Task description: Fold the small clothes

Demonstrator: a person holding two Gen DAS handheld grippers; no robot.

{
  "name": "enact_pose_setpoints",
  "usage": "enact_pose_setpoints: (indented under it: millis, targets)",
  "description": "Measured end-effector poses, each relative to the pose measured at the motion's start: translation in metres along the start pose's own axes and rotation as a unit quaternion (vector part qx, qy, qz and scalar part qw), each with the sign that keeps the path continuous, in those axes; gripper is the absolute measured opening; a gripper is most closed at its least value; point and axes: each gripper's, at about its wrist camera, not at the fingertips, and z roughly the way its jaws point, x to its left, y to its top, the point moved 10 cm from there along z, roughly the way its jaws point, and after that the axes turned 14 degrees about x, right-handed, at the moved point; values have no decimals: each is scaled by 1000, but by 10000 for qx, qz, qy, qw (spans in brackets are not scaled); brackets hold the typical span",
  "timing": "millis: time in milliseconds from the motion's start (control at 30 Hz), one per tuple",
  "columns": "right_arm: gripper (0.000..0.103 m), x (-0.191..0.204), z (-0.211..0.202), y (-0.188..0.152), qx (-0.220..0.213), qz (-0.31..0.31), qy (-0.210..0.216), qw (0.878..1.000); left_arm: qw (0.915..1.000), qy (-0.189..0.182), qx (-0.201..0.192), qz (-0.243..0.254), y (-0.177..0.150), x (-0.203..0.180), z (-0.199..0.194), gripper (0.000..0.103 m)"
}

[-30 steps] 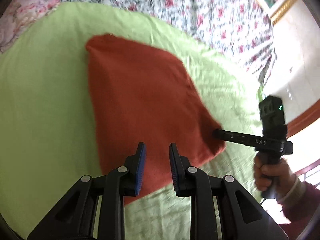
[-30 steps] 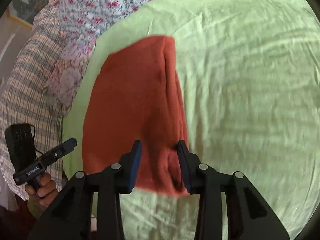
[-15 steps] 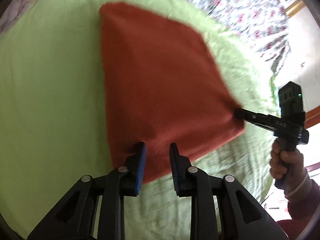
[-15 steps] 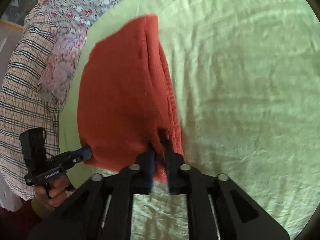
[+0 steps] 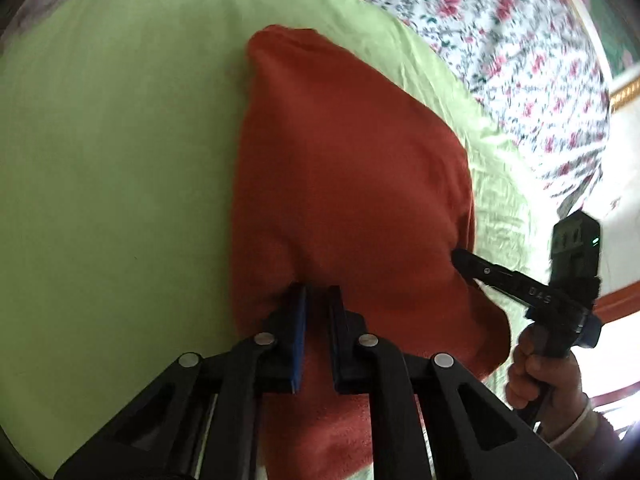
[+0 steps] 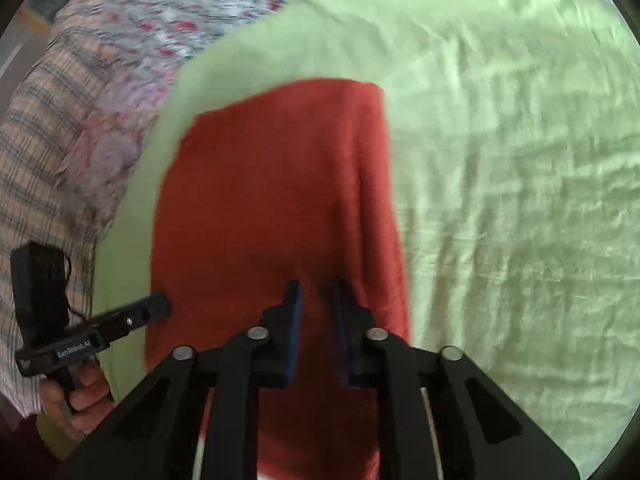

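Cloth: we see one soft rust-red knit cloth (image 5: pixel 352 184) on one light green bed sheet (image 5: pixel 112 152).
Left hand-held gripper (image 5: pixel 318 300): closing, pinching the cloth's near edge.
Right hand-held gripper (image 6: pixel 316 300): pinched tight on the same cloth.

A bedroom in a home: a bed spread with a wrinkled light-green sheet (image 6: pixel 500 160) fills most of both wrist views. Beyond the green sheet lies a white bedcover printed with red flowers (image 5: pixel 500 48), and in the right wrist view a plaid cloth in beige and dark stripes (image 6: pixel 36 168) is bunched at the bed's left edge beside a pinkish floral fabric (image 6: pixel 108 152). At the far right of the left wrist view, a gold-coloured moulding (image 5: pixel 624 92) and a reddish-brown wooden edge (image 5: pixel 624 296) border a pale, brightly lit area.
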Motion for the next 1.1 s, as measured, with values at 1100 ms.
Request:
enact_pose_setpoints:
  millis: [1100]
  targets:
    - [7,-13,-14,-92,118,-129,-260,9995,9967,196,456,637,-101,-16,12,22]
